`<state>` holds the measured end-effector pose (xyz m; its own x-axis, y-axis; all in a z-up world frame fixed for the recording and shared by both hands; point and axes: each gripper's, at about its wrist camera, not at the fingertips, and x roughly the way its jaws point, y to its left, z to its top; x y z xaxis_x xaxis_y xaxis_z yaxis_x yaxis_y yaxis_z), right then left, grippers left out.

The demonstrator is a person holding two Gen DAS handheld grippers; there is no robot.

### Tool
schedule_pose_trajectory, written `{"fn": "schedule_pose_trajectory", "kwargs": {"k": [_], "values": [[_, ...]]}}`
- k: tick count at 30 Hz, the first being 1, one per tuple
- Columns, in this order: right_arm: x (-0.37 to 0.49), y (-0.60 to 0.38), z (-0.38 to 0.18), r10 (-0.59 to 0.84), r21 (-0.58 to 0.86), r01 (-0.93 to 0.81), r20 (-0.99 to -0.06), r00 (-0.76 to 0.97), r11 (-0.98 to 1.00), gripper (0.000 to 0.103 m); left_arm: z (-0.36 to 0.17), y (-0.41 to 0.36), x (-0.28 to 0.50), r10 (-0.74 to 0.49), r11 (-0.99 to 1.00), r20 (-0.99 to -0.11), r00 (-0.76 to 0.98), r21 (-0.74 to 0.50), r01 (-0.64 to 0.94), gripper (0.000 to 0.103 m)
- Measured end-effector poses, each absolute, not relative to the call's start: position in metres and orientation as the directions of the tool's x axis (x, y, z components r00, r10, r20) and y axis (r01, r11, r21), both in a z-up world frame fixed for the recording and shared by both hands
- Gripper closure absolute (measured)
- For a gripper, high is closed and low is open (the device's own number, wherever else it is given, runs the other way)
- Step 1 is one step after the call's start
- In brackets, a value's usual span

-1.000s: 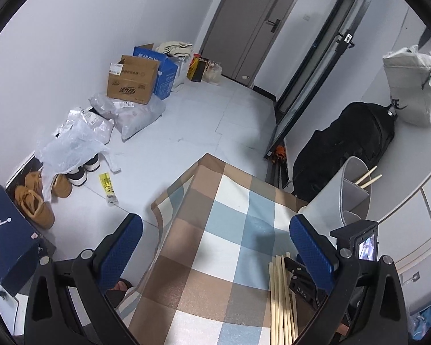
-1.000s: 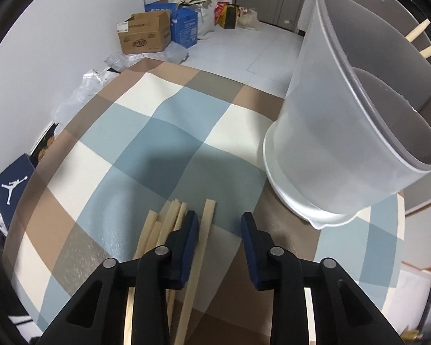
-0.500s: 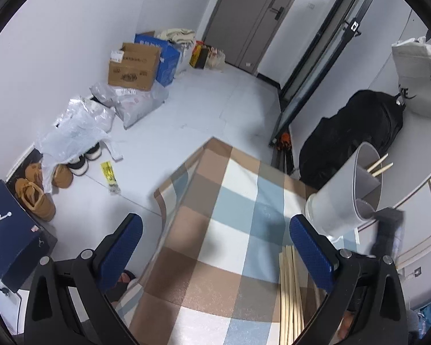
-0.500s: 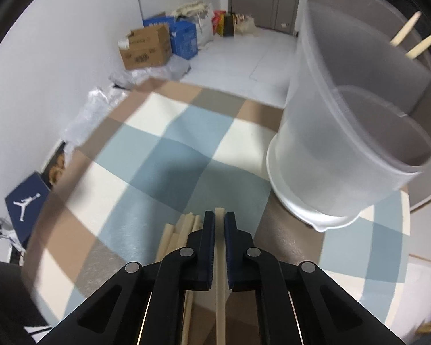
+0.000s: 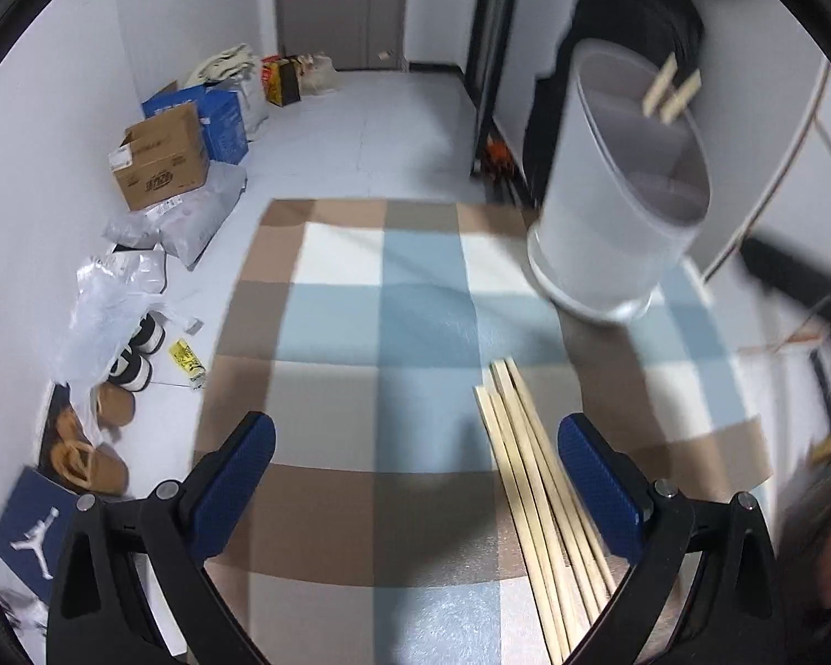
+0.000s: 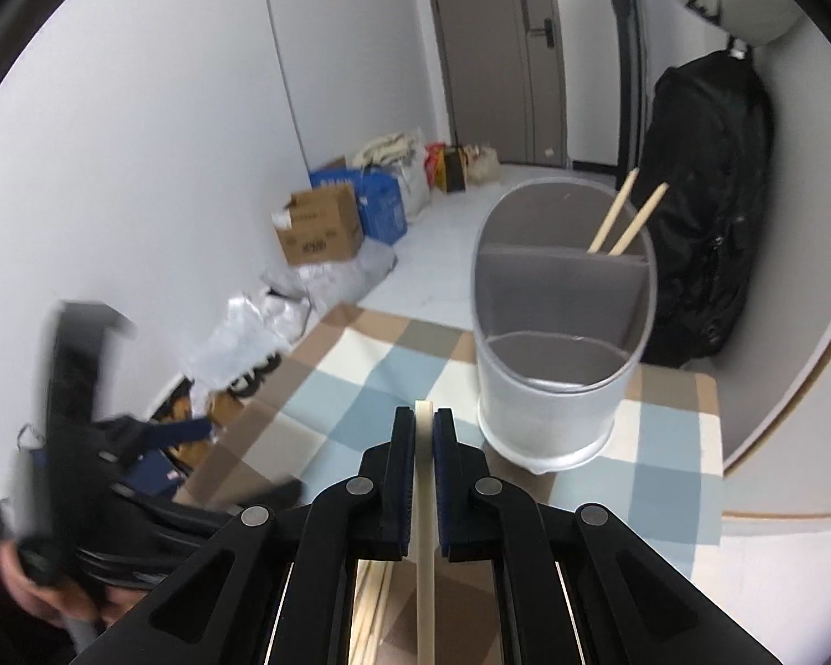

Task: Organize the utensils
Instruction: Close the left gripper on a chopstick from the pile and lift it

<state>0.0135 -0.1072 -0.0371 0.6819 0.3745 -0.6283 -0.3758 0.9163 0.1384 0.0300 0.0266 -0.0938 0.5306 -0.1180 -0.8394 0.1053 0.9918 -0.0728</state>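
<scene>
Your right gripper (image 6: 424, 435) has its jaws clenched on one chopstick (image 6: 424, 504) above the bench (image 6: 354, 388) near the divided holder (image 6: 559, 354), while your left gripper (image 5: 415, 476) hangs released beside the loose chopsticks (image 5: 532, 476)

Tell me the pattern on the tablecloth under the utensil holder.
The tablecloth has large checks of light blue, brown and cream, clearest in the left wrist view.
</scene>
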Motion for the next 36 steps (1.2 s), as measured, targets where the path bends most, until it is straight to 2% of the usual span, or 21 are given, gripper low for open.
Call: {"fn": "schedule_pose_trajectory", "kwargs": {"k": [10, 14, 25, 32, 35, 36], "values": [[0.003, -0.146, -0.038, 0.401, 0.209, -0.348, -0.611, 0.683, 0.914, 0.097, -0.119, 0.012, 0.042, -0.031, 0.997, -0.899, 0.437, 0.006, 0.083, 0.006], [-0.002, -0.153, -0.034, 0.397, 0.199, -0.350, -0.595, 0.699, 0.915, 0.097, -0.128, 0.001, 0.047, 0.053, 0.991, -0.904, 0.425, 0.101, 0.090, 0.010], [0.003, -0.185, -0.027, 0.385, 0.274, -0.273, -0.567, 0.729, 0.922, 0.097, -0.133, -0.009, 0.068, -0.009, 0.996, -0.926, 0.378, 0.025, 0.085, 0.022], [0.005, -0.195, -0.027, 0.389, 0.300, -0.258, -0.567, 0.726, 0.918, 0.097, -0.131, -0.013, 0.079, -0.044, 0.997, -0.930, 0.365, -0.020, 0.071, 0.037], [0.004, -0.195, -0.025, 0.394, 0.302, -0.262, -0.565, 0.725, 0.917, 0.097, -0.130, -0.015, 0.082, -0.046, 0.997, -0.929, 0.367, -0.022, 0.070, 0.049], [0.004, -0.196, -0.025, 0.392, 0.301, -0.262, -0.563, 0.727, 0.917, 0.097, -0.129, -0.014, 0.084, -0.049, 0.997, -0.928, 0.369, -0.025, 0.067, 0.058]]}}
